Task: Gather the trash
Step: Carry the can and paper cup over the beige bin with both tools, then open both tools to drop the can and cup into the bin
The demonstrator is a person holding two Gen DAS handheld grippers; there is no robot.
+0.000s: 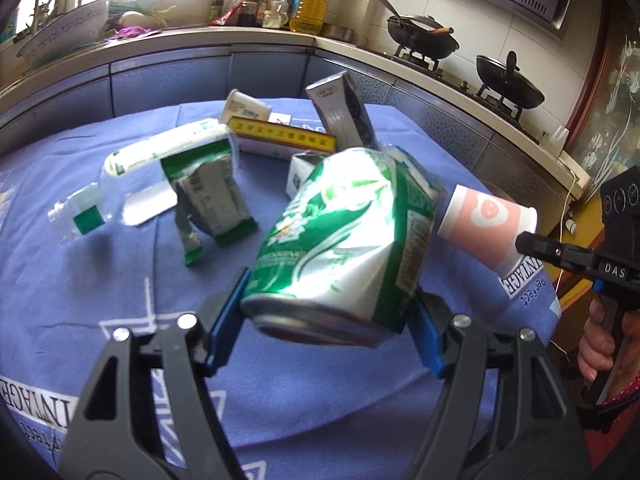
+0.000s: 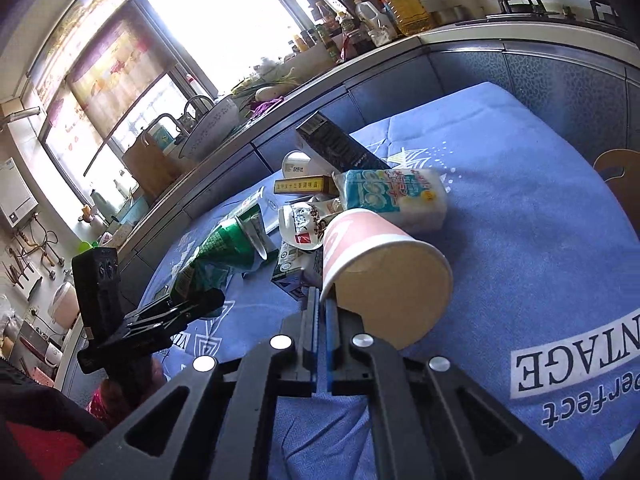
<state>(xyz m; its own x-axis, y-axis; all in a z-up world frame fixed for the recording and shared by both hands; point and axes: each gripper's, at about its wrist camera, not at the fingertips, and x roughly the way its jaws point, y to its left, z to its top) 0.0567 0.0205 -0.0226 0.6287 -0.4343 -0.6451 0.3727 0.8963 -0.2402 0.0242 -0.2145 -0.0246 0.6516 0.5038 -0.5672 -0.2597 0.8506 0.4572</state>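
My left gripper (image 1: 328, 300) is shut on a dented green and silver can (image 1: 340, 244) and holds it above the blue cloth; the can also shows in the right wrist view (image 2: 220, 252). My right gripper (image 2: 322, 308) is shut on the rim of a pink paper cup (image 2: 384, 272), held tilted with its mouth toward the camera. The cup also shows in the left wrist view (image 1: 486, 220), pinched by the right gripper (image 1: 524, 242). Other trash lies on the cloth: a clear plastic bottle (image 1: 120, 184), a torn green carton (image 1: 212, 200), a yellow box (image 1: 286, 140).
The table carries a blue cloth (image 1: 80, 280) printed with white letters. A tissue pack (image 2: 396, 196), a dark carton (image 2: 340, 148) and a white cup (image 2: 296, 164) lie behind the held cup. A kitchen counter with woks (image 1: 424, 36), bottles and a sink stands beyond.
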